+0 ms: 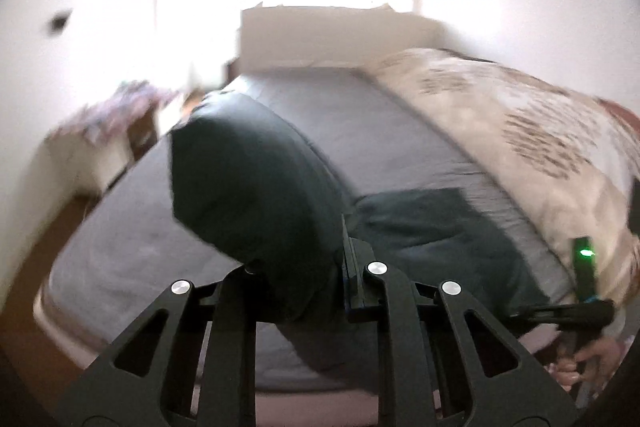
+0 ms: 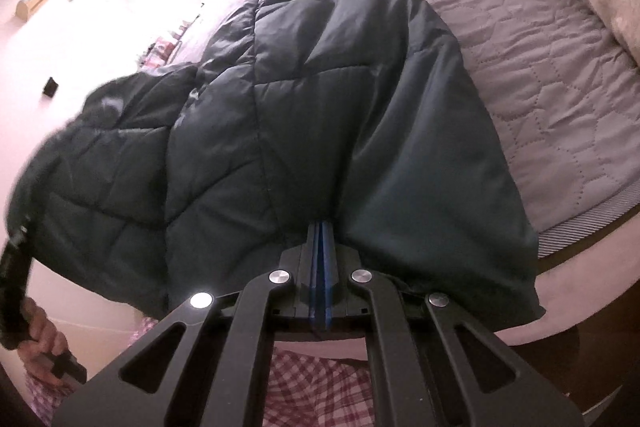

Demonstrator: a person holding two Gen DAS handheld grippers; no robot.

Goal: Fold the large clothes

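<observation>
Left wrist view, blurred: left gripper jaws stand narrow and clamp a thick fold of the dark green quilted jacket, which bulges up between the fingers and hides the left finger's tip. More of the jacket lies flat on the grey bedspread to the right. A patterned cream blanket lies along the far right side of the bed. At lower right, the right gripper shows from the side, a green light on its body, a hand on its handle. Right wrist view: right gripper jaws are pressed almost together, blue pads pinching the jacket's hem; fabric fans out from the pinch and lies spread over the quilted bedspread. At left, the jacket's other side is lifted off the bed, toward the left gripper's blurred body and the hand that bears it. Checked pink clothing shows below the gripper.
</observation>
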